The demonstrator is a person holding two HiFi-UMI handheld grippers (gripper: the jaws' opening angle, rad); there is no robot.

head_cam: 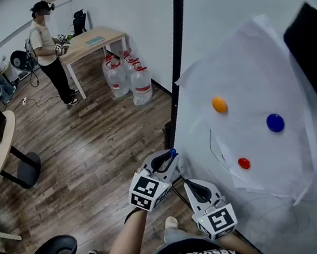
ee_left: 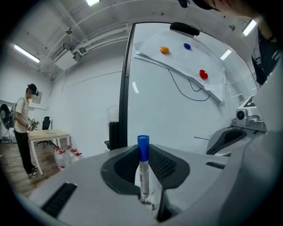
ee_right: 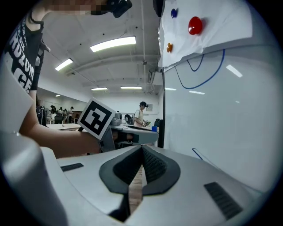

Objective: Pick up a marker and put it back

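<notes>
Marker (ee_left: pixel 143 165) upright in grip of left tool (head_cam: pixel 169 156) — right tool (ee_right: pixel 141 152) closed, empty.

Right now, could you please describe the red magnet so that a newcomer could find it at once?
Start at the big whiteboard on the right, then find the white paper sheet pinned to it. Three round magnets sit on that sheet. The red magnet is the lowest of them, near the paper's bottom edge, with the orange magnet and the blue magnet above it.
</notes>
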